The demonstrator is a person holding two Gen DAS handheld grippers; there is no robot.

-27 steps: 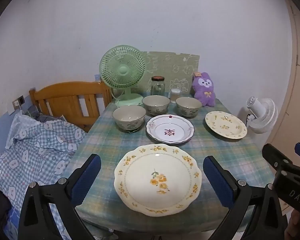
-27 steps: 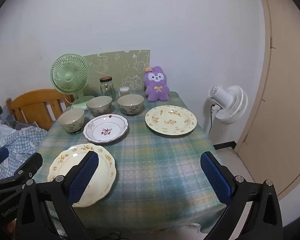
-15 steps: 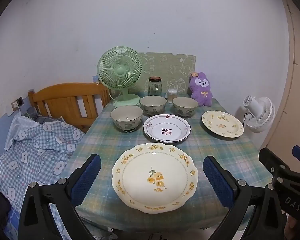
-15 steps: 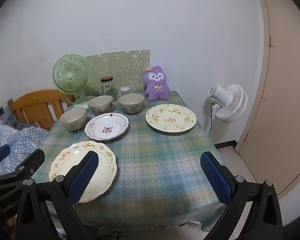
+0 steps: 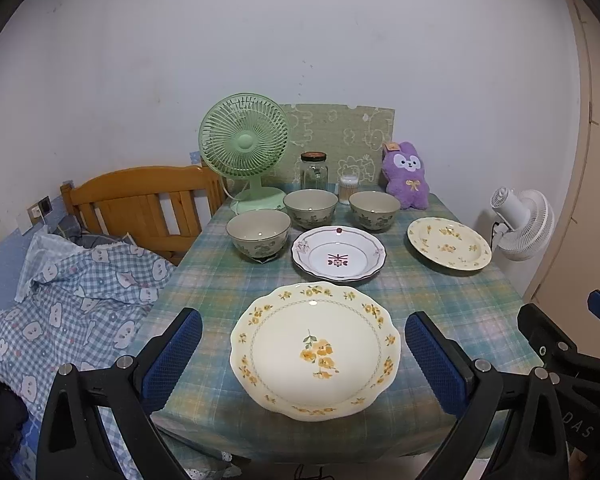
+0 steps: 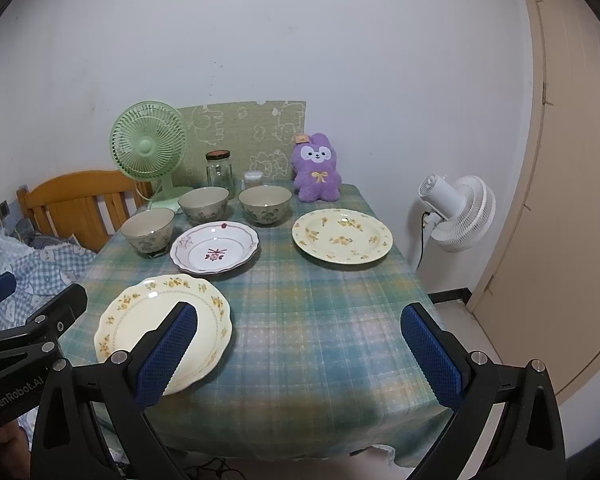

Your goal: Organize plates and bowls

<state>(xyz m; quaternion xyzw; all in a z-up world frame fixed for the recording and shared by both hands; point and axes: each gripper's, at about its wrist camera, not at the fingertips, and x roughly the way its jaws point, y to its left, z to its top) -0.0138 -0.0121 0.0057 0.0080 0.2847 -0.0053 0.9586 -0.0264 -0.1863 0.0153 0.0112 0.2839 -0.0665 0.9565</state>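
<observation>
On the plaid table (image 5: 440, 300) a scalloped cream plate with yellow flowers (image 5: 315, 350) (image 6: 140, 320) lies nearest. Behind it sits a white plate with a red motif (image 5: 339, 253) (image 6: 214, 247). A round yellow-flowered plate (image 5: 449, 243) (image 6: 342, 235) lies at the right. Three floral bowls stand farther back: left (image 5: 258, 233) (image 6: 148, 231), middle (image 5: 310, 208) (image 6: 203, 204), right (image 5: 374, 210) (image 6: 265, 204). My left gripper (image 5: 303, 354) hangs open short of the table's near edge, its fingers framing the scalloped plate. My right gripper (image 6: 299, 354) is open over bare cloth, holding nothing.
At the back stand a green desk fan (image 5: 245, 148), a glass jar (image 5: 314, 170), a small tub of sticks (image 5: 349, 189) and a purple plush rabbit (image 5: 407, 174). A wooden chair (image 5: 140, 204) and checked bedding (image 5: 72, 300) flank the left; a white floor fan (image 6: 458, 212) and door (image 6: 572, 160) the right.
Both grippers have drawn back slightly from the table, so the dishes look a little smaller and farther. Nothing on the table has moved and both jaws stay wide.
</observation>
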